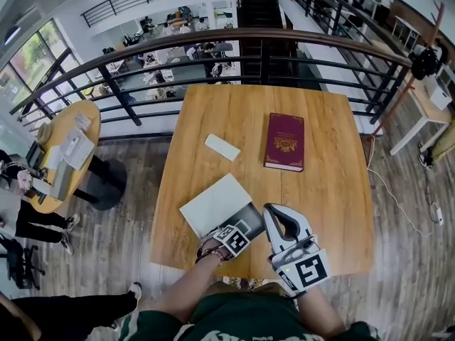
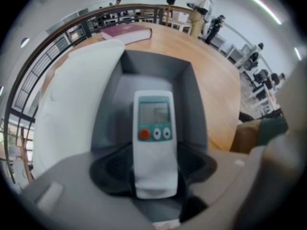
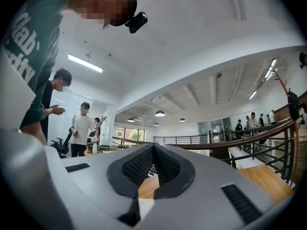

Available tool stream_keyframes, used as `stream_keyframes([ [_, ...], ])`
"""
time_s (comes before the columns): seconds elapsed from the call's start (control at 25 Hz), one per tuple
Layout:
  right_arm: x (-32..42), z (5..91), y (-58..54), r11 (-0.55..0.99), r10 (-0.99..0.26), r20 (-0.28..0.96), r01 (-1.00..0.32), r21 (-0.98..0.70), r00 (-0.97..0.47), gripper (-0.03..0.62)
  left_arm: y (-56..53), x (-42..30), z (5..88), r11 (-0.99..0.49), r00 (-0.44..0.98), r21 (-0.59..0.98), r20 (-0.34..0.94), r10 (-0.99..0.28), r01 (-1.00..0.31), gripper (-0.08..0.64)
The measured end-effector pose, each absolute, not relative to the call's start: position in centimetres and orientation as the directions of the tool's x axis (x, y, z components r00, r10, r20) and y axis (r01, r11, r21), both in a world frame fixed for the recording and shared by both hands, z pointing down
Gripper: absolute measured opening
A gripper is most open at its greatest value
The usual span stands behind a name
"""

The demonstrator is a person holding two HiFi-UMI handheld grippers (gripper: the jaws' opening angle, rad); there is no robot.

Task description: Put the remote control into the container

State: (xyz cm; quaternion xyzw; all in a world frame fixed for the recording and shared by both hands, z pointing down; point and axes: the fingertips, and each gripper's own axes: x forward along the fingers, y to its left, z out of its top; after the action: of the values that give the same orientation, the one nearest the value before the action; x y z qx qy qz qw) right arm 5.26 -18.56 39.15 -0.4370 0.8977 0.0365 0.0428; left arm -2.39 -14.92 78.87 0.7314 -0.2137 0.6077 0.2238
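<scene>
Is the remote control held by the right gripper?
No, the right gripper has its tongs closed on nothing, while the remote control sits clamped in the left gripper.

Light wooden bench (image 1: 334, 212), pretty bare tbh. On it: a maroon book (image 1: 284, 142) toward the far right, a small white bar (image 1: 222, 146) just left of it, not touching, and a grey container (image 1: 249, 214) at the near edge with its white lid (image 1: 215, 203) lying open on the left.
</scene>
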Motion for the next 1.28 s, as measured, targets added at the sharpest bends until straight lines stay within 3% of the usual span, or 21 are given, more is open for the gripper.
stream_keyframes([
  [1.28,3.5,38.9,-18.3,0.632,-0.768,-0.101,-0.774,0.042,-0.632,0.015,-14.6,-2.5,74.8,-0.781,0.311,0.131,0.947,-0.084,-0.611,0.293],
])
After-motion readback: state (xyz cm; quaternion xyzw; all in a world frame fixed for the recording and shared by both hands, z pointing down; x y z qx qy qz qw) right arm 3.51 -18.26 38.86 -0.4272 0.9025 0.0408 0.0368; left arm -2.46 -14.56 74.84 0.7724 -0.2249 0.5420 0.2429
